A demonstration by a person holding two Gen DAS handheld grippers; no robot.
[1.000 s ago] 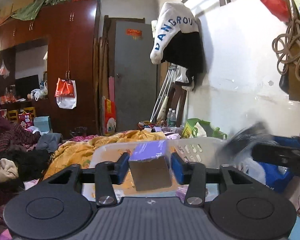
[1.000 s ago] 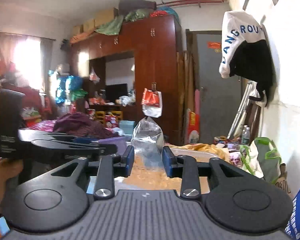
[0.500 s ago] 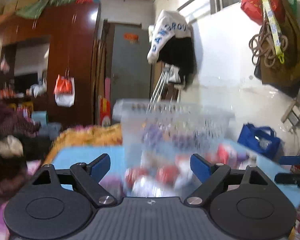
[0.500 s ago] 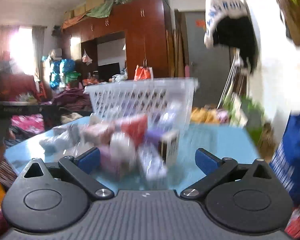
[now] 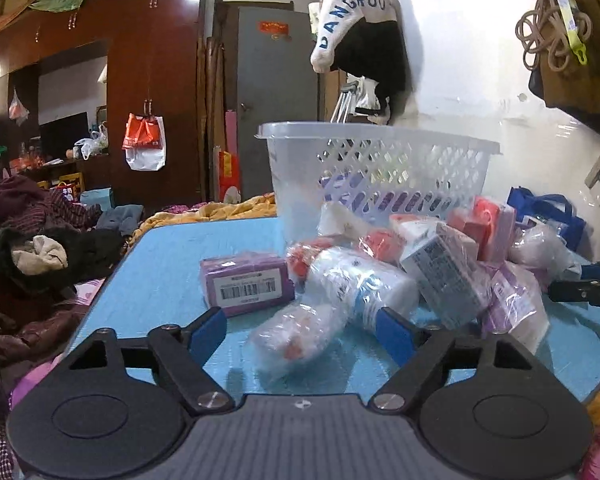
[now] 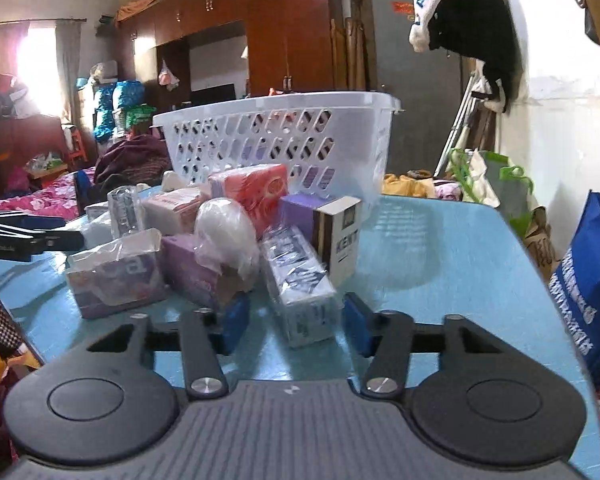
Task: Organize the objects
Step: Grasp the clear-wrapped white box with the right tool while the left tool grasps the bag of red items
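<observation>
A heap of wrapped packets and boxes lies on the blue table (image 5: 160, 256) in front of a white plastic basket (image 5: 380, 160). My left gripper (image 5: 302, 334) is open, low over the table, with a clear-wrapped packet (image 5: 300, 336) between its fingers, not gripped. A purple box with a barcode (image 5: 246, 286) lies just beyond. My right gripper (image 6: 296, 326) is open around the near end of a wrapped purple-white box (image 6: 300, 288). A KENT box (image 6: 342, 236) stands upright behind it. The basket (image 6: 280, 140) holds some items, seen through its holes.
A blue bag (image 6: 588, 292) hangs off the table's right edge. Piles of clothes (image 5: 40, 248) lie left of the table. The white wall (image 5: 480, 80) with hanging bags is on the right. The other gripper's tip (image 5: 584, 288) shows at the right.
Both grippers were shut on items over the basket, left on a purple box, right on a clear bag. Both have since opened empty and dropped low to the heap on the table.
</observation>
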